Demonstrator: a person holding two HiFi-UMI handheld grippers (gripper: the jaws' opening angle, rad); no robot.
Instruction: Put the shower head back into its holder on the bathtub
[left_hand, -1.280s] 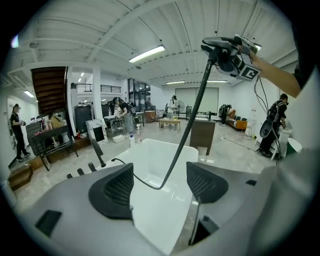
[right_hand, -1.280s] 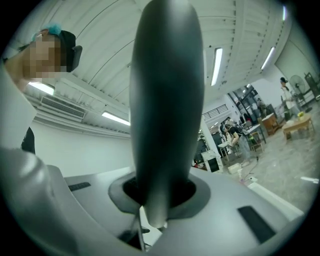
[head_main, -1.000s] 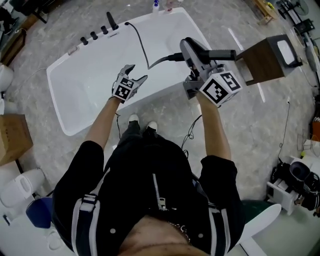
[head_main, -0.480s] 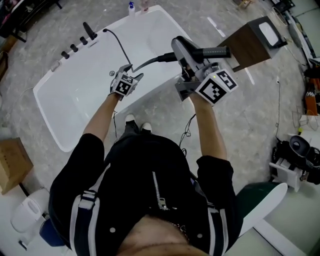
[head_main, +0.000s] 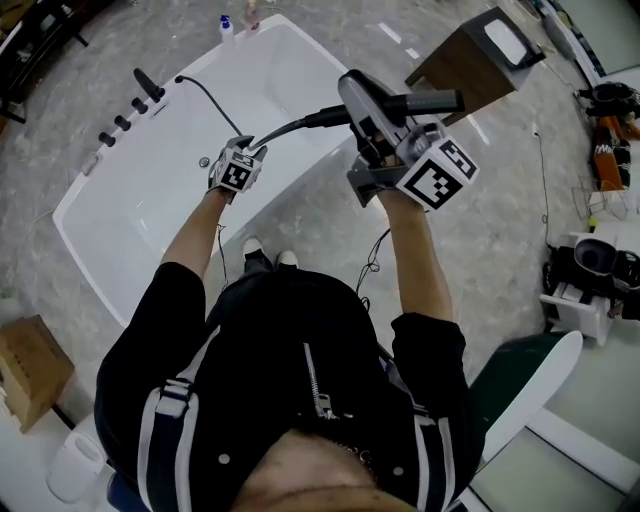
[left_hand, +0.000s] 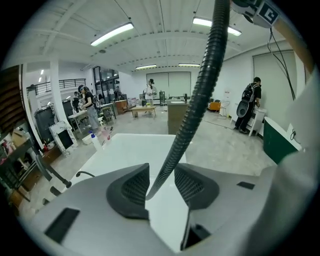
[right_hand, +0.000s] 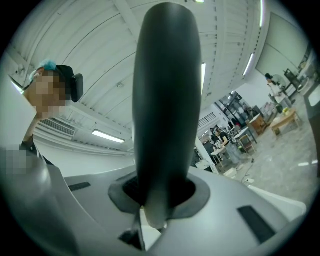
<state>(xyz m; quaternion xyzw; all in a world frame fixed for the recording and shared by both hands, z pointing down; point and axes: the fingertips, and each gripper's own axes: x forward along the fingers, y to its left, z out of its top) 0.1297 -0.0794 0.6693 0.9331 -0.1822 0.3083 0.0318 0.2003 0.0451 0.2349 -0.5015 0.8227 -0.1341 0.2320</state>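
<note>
- Status: the task is judged incomplete. The shower head is held above the bathtub edge, upper centre of the head view, well apart from the dark fittings on the upper-left rim.
- Which fitting is the holder could not be determined.
- Right gripper: fingers are clamped on the shower head's handle.
- Left gripper: fingers have just been closing; the hose lies between them, not yet pinched.
- Outstanding: carrying across and seating.
- Appearance: a dark, smooth, rounded handle and a ribbed dark hose are noted.
</note>
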